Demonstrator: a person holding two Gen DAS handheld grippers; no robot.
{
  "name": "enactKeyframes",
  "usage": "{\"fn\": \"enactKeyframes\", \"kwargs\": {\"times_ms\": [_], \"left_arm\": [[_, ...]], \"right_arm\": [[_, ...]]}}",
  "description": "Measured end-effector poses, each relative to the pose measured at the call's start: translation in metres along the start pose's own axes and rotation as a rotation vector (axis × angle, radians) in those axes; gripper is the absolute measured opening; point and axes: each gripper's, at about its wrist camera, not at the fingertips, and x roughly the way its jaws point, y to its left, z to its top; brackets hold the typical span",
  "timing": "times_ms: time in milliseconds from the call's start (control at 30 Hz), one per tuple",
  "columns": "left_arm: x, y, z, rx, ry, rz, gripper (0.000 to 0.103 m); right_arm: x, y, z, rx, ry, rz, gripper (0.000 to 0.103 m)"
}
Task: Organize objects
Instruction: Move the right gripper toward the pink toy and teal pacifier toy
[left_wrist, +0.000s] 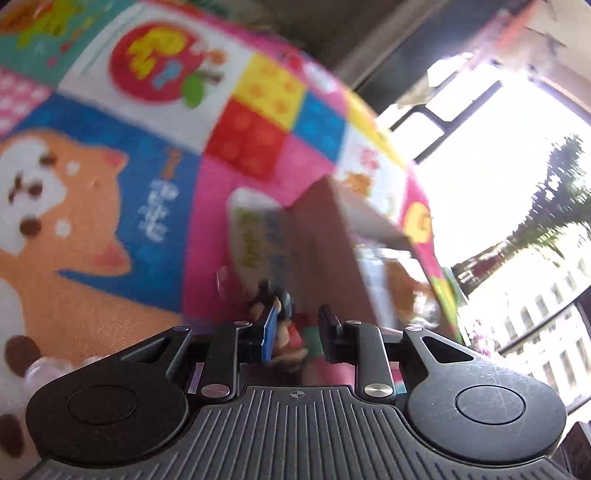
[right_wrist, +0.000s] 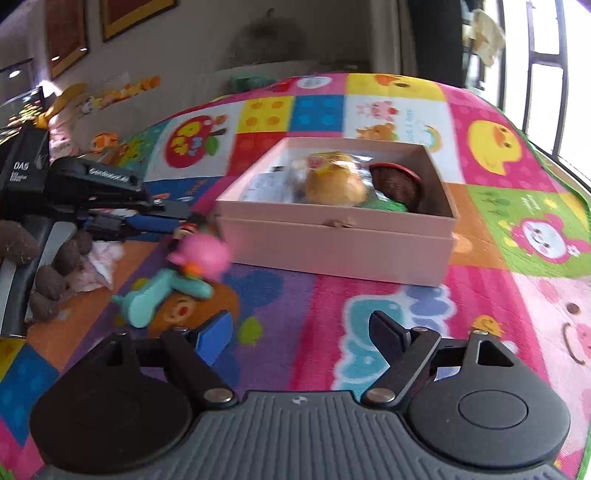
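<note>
Tilting down over the play mat (right_wrist: 369, 295), the left gripper (left_wrist: 295, 332) clamps a small figure (left_wrist: 284, 325) beside the box (right_wrist: 332, 236), while the right gripper (right_wrist: 299, 332) hangs apart, empty.

Most of the left wrist view is smeared by motion blur. The small figure (left_wrist: 286, 325) between the fingers of the left gripper (left_wrist: 295, 328) is partly covered by them, and its lower part cannot be made out. The pink box (left_wrist: 332, 254) is blurred, and its contents cannot be identified there. In the right wrist view, the pink-headed toy (right_wrist: 201, 254) is blurred. The brown plush (right_wrist: 48, 266) is cut off by the left edge.
</note>
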Motion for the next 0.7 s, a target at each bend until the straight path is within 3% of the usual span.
{"fn": "enactKeyframes", "kwargs": {"times_ms": [67, 133, 300, 467, 500, 633, 667, 700], "left_arm": [[-0.024, -0.007, 0.005, 0.037, -0.041, -0.01, 0.027], [-0.05, -0.011, 0.011, 0.098, -0.094, 0.03, 0.027], [-0.104, -0.002, 0.008, 0.191, -0.189, 0.237, 0.027], [-0.107, 0.022, -0.013, 0.157, -0.095, 0.26, 0.027], [-0.102, 0.025, -0.017, 0.163, -0.08, 0.271, 0.027], [-0.085, 0.034, -0.029, 0.168, -0.06, 0.337, 0.027], [-0.079, 0.035, -0.03, 0.161, -0.051, 0.344, 0.027], [-0.073, 0.035, -0.03, 0.154, -0.037, 0.338, 0.027]], "right_arm": [[0.002, 0.018, 0.005, -0.05, 0.004, 0.06, 0.082], [0.01, 0.038, 0.011, -0.087, 0.021, 0.119, 0.082], [0.041, 0.078, 0.026, -0.102, 0.061, 0.183, 0.082], [0.067, 0.097, 0.035, -0.09, 0.084, 0.148, 0.08], [0.07, 0.098, 0.034, -0.1, 0.094, 0.124, 0.073], [0.058, 0.081, 0.028, -0.105, 0.106, 0.112, 0.066], [0.052, 0.075, 0.025, -0.113, 0.103, 0.088, 0.058], [0.047, 0.068, 0.022, -0.128, 0.1, 0.058, 0.058]]}}
